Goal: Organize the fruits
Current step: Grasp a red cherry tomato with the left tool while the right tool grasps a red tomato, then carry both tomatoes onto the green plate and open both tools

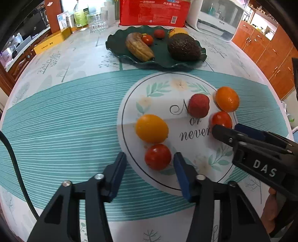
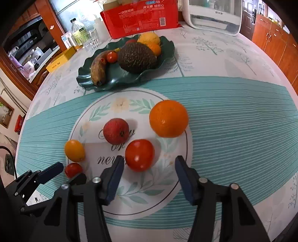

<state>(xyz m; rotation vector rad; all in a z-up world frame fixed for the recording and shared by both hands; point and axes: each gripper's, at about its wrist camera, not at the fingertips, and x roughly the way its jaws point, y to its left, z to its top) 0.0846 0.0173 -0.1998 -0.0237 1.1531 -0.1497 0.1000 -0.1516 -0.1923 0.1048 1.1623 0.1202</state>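
Several fruits lie on a white round printed mat: a yellow fruit, a bumpy red fruit, an orange and two red tomatoes. My left gripper straddles the small tomato; the jaws stand apart with a gap on the left side, so it is open. My right gripper has the larger tomato between its fingertips, close to the left pad and well clear of the right one, so it is open. A dark green wavy plate behind holds a brown banana, an avocado and more fruit.
At the table's back stand a red package, clear glasses, a bottle, a yellow box and a white appliance. Wooden cabinets line the right. A black cable crosses the table's left.
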